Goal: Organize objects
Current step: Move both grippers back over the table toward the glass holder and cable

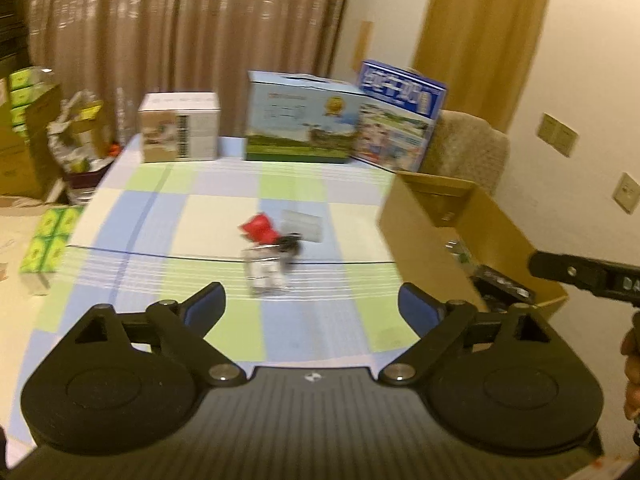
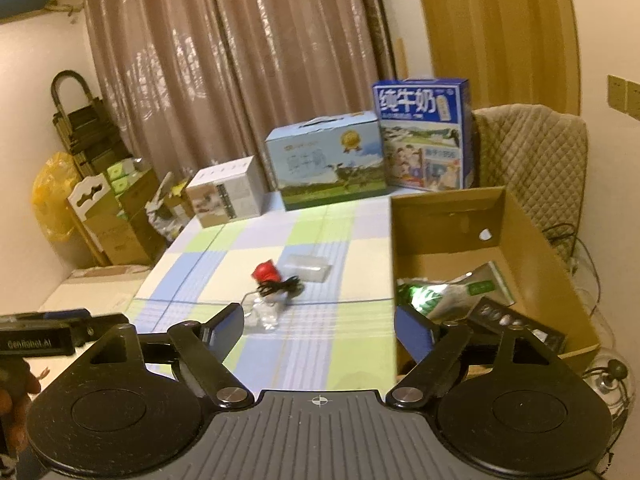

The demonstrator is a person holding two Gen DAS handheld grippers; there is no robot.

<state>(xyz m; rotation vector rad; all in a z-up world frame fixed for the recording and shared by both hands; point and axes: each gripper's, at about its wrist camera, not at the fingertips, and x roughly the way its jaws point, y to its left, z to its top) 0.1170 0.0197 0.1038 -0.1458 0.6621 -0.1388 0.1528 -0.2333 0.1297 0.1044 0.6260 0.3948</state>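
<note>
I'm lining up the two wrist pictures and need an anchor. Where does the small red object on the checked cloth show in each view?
Left wrist: the red object lies mid-frame, just left of centre, beyond the open left gripper.
Right wrist: the red object lies left of centre, beyond the open right gripper.
Shared landmark: the cardboard box, to its right in both.

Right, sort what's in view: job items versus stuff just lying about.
Job:
- red object
- black cable
- clear plastic pieces
- open cardboard box

Lying about:
- three printed cartons at the table's far edge
- quilted chair
- curtains
</note>
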